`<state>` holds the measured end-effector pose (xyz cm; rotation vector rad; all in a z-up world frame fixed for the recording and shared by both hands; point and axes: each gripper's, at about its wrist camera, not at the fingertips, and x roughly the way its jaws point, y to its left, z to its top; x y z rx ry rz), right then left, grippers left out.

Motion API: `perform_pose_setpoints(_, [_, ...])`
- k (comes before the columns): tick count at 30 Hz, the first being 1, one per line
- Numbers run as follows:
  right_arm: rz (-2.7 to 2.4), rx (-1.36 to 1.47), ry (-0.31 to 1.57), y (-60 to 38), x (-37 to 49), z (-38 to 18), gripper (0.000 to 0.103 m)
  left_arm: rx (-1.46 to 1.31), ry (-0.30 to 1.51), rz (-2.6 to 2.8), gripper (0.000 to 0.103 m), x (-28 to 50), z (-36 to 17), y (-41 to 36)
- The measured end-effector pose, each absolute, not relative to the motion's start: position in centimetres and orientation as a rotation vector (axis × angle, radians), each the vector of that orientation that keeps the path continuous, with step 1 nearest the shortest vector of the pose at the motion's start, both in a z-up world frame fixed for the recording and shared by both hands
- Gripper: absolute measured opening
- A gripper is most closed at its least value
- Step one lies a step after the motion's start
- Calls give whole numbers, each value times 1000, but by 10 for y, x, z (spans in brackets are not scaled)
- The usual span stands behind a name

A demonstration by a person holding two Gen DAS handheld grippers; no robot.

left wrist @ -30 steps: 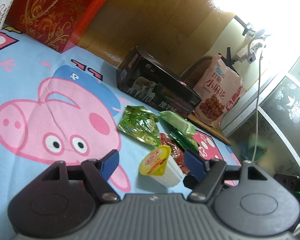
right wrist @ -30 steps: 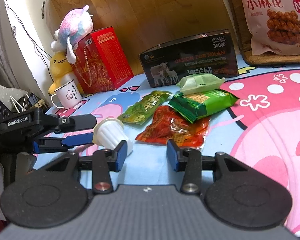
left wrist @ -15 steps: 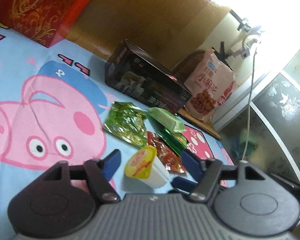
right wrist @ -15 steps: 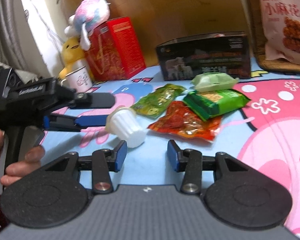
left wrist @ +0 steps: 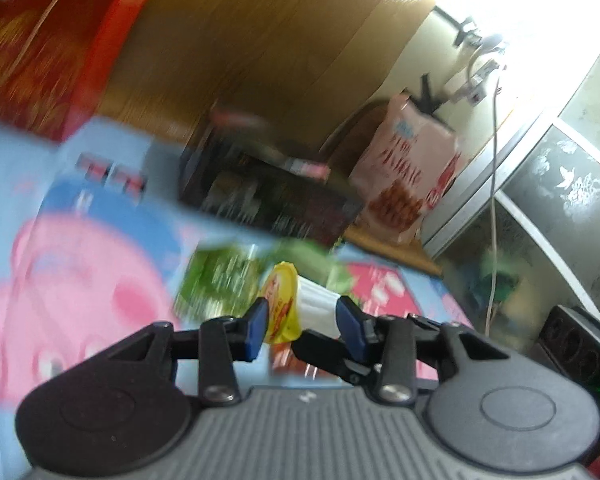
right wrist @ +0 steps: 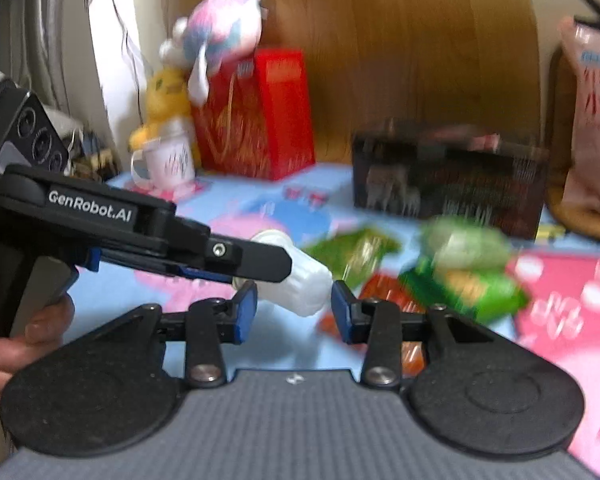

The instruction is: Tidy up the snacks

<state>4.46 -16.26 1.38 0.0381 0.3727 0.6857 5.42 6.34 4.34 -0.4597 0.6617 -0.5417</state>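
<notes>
Two hand-held grippers meet on one snack: the left hand-held gripper [left wrist: 300,326] has just been closing and now pinches the jelly cup [left wrist: 296,304] by its yellow-lidded end, low in the centre of the left wrist view. Seen from the right wrist, the same white ribbed cup [right wrist: 300,286] lies on its side, apparently clear of the cartoon-printed surface [right wrist: 228,200], its base pointing toward the right hand-held gripper [right wrist: 294,312], whose jaws stand at a middling gap just short of it, gripping nothing. A hand [right wrist: 24,336] shows at lower left. Behind, blurred, lie the green packet [right wrist: 356,250], the red packet [right wrist: 384,288] and the dark box [right wrist: 448,176] at centre right.

My worry is the grip: the pads catch the lid rim, a narrow, slick edge, so the cup could pivot or slip out and drop among the packets. Squeezing harder risks buckling the thin wall or popping the seal.
</notes>
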Motion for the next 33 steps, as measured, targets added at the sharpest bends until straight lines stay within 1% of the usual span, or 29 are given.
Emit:
perform_pose_setpoints(6, [647,62,281,-177,105,58,43,-377,564,-532,39,124,91,44])
perform_pose_setpoints(11, [615,80,313,-179,165,71,44,-383,583,-496,42,184,89,34])
perform_pose_setpoints(12, [610,79,329,-178,175,70,44,-380,593,-483,46,193,85,32])
perform_pose_setpoints(14, [587,73,355,-179,191,66,44,-370,608,-447,49,204,79,30])
perform_pose_setpoints(17, [545,112,371,-194,195,62,45,-403,579,-466,49,194,77,39])
perform_pose_setpoints(20, [528,176,335,-223,172,53,47,-397,537,-469,53,170,75,49])
perform_pose_setpoints(25, [535,272,434,-258,137,18,48,-437,616,-519,54,146,51,51])
perform_pose_setpoints(26, [532,276,452,-258,133,11,49,-453,641,-526,54,142,44,50])
perform_pose_setpoints(28, [524,275,472,-259,126,2,57,-489,683,-538,54,135,31,50])
perform_pose_setpoints(30, [522,286,478,-256,122,-2,74,-521,713,-534,54,126,20,52])
perform_pose_setpoints(32, [539,284,488,-250,122,-2,79,-554,724,-529,54,113,13,56])
perform_pose_setpoints(33, [556,260,495,-243,122,-2,80,-566,725,-527,54,108,11,59])
